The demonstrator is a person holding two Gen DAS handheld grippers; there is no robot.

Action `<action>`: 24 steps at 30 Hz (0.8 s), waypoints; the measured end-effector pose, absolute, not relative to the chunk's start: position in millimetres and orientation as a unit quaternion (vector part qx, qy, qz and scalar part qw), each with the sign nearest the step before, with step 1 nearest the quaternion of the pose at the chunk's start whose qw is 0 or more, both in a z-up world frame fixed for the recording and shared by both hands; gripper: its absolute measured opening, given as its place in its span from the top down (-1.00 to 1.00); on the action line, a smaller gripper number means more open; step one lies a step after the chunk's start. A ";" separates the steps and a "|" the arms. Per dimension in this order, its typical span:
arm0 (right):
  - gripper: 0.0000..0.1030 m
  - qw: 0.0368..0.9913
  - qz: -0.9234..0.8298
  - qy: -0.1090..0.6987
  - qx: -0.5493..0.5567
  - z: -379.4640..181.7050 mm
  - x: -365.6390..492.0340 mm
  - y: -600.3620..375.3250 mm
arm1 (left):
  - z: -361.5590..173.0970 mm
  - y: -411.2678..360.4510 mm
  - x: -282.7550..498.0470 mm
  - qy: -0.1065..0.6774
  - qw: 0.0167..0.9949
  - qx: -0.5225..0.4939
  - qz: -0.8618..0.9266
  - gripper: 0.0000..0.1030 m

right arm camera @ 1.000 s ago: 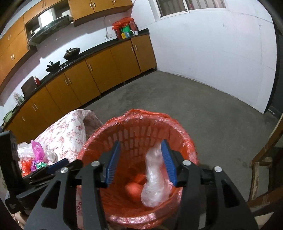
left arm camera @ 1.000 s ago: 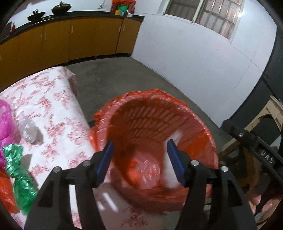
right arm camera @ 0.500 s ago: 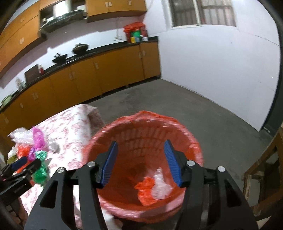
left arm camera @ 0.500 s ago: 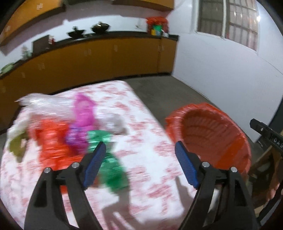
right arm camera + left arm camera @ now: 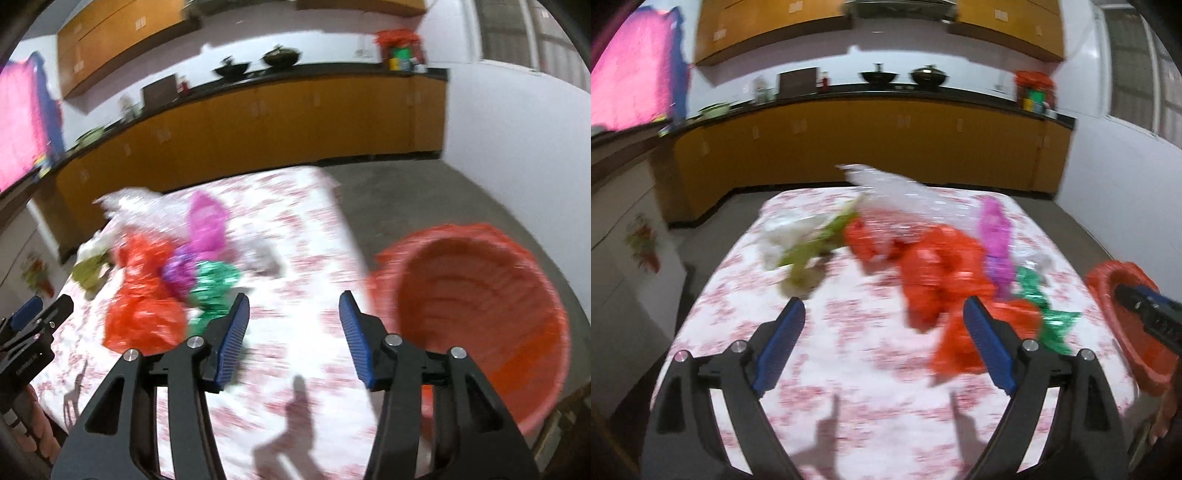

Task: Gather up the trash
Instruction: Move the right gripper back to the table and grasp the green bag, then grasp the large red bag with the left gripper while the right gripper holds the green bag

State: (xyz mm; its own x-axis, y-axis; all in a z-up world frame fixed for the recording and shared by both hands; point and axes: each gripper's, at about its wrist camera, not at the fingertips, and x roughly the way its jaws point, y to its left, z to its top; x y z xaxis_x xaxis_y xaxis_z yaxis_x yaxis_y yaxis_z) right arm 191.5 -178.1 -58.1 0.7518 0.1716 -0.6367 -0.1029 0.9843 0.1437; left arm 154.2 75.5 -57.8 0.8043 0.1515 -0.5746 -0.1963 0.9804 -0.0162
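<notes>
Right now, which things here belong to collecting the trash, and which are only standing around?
For the job:
- orange bag
- pink bag
- green wrapper
- clear bag
- white bag
- olive bag
- bin

Just there:
- pots
- cupboards
- table

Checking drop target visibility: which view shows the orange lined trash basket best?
Right wrist: the orange lined trash basket shows nearly whole, open mouth and ribbed inner wall visible, though blurred. Left wrist catches only a rim sliver at the right edge, partly behind the right gripper.
</notes>
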 end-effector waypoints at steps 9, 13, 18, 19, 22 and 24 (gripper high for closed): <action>0.06 0.917 0.111 0.384 0.017 -80.9 223.8 -123.2 | -67.5 121.6 139.8 0.302 0.941 -0.072 0.137 -0.82; 0.06 0.907 0.113 0.405 0.015 -93.8 232.9 -115.5 | -73.4 129.8 138.0 0.308 0.937 -0.082 0.139 -0.82; 0.14 0.901 0.109 0.421 0.003 -107.1 238.8 -112.2 | -78.5 133.9 142.0 0.317 0.933 -0.098 0.135 -0.82; 0.16 0.899 0.109 0.425 0.000 -110.2 240.6 -111.9 | -79.2 133.2 142.9 0.319 0.933 -0.100 0.133 -0.82; 0.31 0.896 0.106 0.431 -0.005 -116.6 243.1 -112.8 | -80.2 129.2 145.5 0.321 0.933 -0.101 0.125 -0.82; 0.35 0.897 0.105 0.430 -0.006 -117.4 242.7 -114.0 | -80.0 123.7 148.2 0.323 0.934 -0.100 0.115 -0.82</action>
State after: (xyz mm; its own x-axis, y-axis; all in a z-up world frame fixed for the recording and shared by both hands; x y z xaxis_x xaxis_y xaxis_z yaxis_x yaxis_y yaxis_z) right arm 242.7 -114.0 -117.4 0.6080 0.1830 -0.7726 -0.1928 0.9780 0.0800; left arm 148.2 123.7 -80.0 0.7652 0.1505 -0.6260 -0.2802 0.9533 -0.1133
